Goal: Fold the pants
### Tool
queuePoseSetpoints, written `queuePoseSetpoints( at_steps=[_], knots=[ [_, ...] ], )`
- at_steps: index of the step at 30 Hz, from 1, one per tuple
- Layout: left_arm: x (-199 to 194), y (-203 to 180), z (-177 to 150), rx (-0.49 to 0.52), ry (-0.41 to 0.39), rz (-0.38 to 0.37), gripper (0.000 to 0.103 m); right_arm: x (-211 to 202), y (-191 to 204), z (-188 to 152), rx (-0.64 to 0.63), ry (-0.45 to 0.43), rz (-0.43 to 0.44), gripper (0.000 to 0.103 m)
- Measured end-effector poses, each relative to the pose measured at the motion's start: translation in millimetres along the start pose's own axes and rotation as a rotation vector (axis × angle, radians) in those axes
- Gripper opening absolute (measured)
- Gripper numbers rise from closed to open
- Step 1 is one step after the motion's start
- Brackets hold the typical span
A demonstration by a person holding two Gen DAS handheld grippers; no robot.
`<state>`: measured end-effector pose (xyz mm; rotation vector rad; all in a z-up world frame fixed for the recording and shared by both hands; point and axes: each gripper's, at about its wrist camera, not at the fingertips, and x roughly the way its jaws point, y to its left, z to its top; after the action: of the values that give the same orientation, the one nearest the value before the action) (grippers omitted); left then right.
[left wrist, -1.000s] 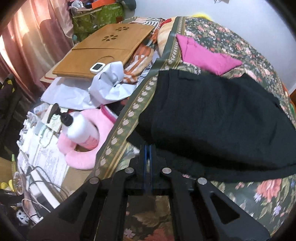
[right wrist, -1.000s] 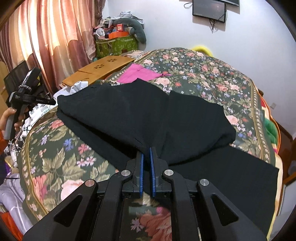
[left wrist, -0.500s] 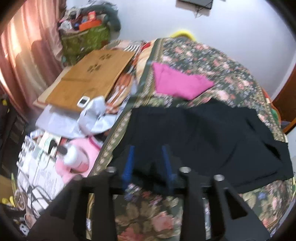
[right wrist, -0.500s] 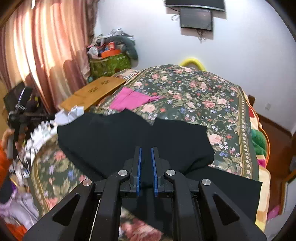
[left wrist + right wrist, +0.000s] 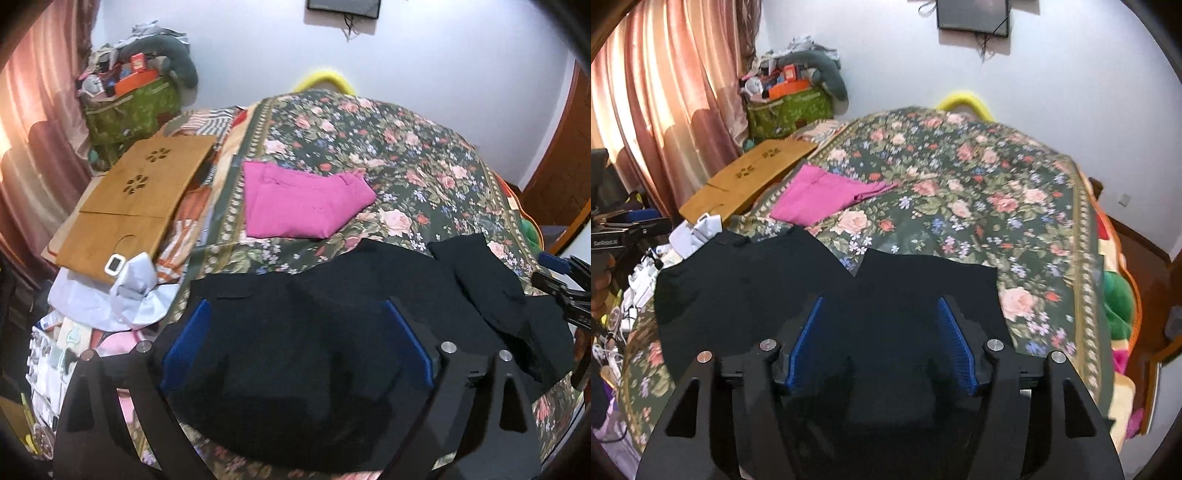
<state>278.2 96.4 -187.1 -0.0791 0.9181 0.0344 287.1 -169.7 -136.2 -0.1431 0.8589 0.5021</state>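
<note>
Black pants (image 5: 332, 317) lie spread on the floral bedspread (image 5: 406, 155) near its front edge, also seen in the right wrist view as black pants (image 5: 757, 280). My left gripper (image 5: 295, 306) hovers above them, its jaws opening wide, blue pads apart, nothing pinched. My right gripper (image 5: 881, 306) also hangs over the dark cloth with jaws opening and no fabric between the pads. The right gripper (image 5: 561, 288) shows at the right edge of the left wrist view. The left gripper (image 5: 624, 230), held by a hand, appears at the left edge of the right wrist view.
A folded pink garment (image 5: 299, 201) lies further up the bed. A wooden lap tray (image 5: 136, 203) and a grey-white cloth (image 5: 129, 288) sit to the left beside clutter. A green bag (image 5: 129, 110) stands by the pink curtain (image 5: 665, 92). A screen (image 5: 973, 14) hangs on the wall.
Both grippers went from shut at the pants' near edge to open, letting go of the cloth. Both pulled back and rose, so more of the bed and wall is in view.
</note>
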Motion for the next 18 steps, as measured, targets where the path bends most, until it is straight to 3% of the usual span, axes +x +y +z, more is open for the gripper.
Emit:
queuePoseSetpoints(
  at_steps=[8, 18],
  knots=[
    [51.0, -17.5, 8.4, 0.048, 0.069, 0.003, 0.093, 67.5, -6.9, 27.7, -0.034, 0.111, 0.044, 0.059],
    [92.8, -28.5, 6.0, 0.108, 0.129, 0.031, 0.093, 147.3, -18.4, 43.8, 0.037, 0.267, 0.100, 0.059]
  ],
)
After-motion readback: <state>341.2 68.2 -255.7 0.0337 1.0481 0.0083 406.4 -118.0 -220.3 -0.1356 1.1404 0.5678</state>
